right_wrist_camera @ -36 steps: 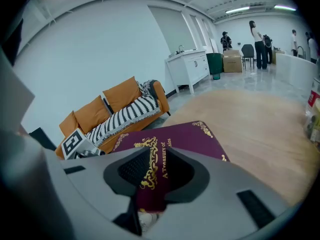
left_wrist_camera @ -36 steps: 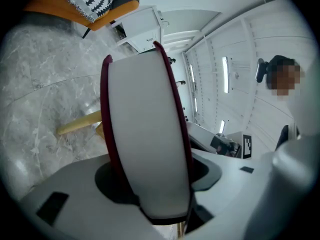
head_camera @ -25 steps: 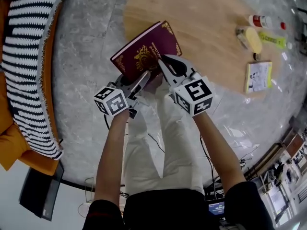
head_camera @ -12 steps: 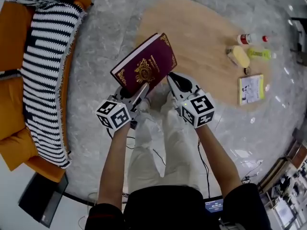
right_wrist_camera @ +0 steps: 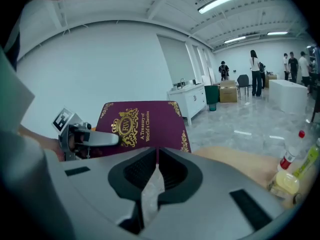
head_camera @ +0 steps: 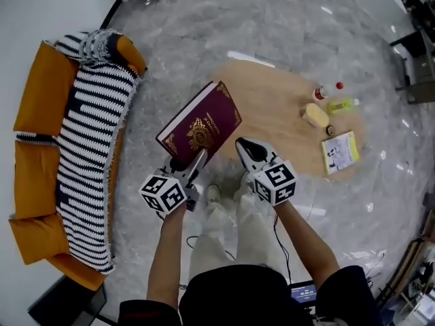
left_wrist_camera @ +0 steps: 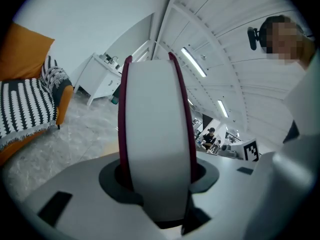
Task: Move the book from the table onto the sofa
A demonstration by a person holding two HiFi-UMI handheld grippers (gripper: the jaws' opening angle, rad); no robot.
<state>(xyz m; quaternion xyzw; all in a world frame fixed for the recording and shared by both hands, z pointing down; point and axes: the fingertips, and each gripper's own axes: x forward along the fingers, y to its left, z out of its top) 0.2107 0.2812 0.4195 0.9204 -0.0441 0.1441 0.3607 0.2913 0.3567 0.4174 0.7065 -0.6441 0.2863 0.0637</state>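
Note:
A maroon hardback book (head_camera: 200, 124) with gold print hangs in the air, tilted, between the wooden table (head_camera: 272, 107) and the orange sofa (head_camera: 34, 148). My left gripper (head_camera: 192, 163) is shut on its lower edge. In the left gripper view the white page block (left_wrist_camera: 155, 134) fills the gap between the jaws. My right gripper (head_camera: 243, 147) floats just right of the book, apart from it. Its jaws have just been closing and stand together with nothing between them. The right gripper view shows the book's front cover (right_wrist_camera: 145, 126) beyond the jaws of the right gripper (right_wrist_camera: 157, 166).
A black-and-white striped blanket (head_camera: 92, 148) covers the sofa seat. On the table's right end lie a small bottle (head_camera: 326, 90), a yellow object (head_camera: 316, 115), a green tube (head_camera: 343, 105) and a booklet (head_camera: 340, 151). Grey marble floor (head_camera: 170, 46) surrounds the table. People stand far off (right_wrist_camera: 255, 74).
Both grippers and the book have risen well above the table. The book has shifted left, off the tabletop, toward the sofa. The whole sofa has come into view.

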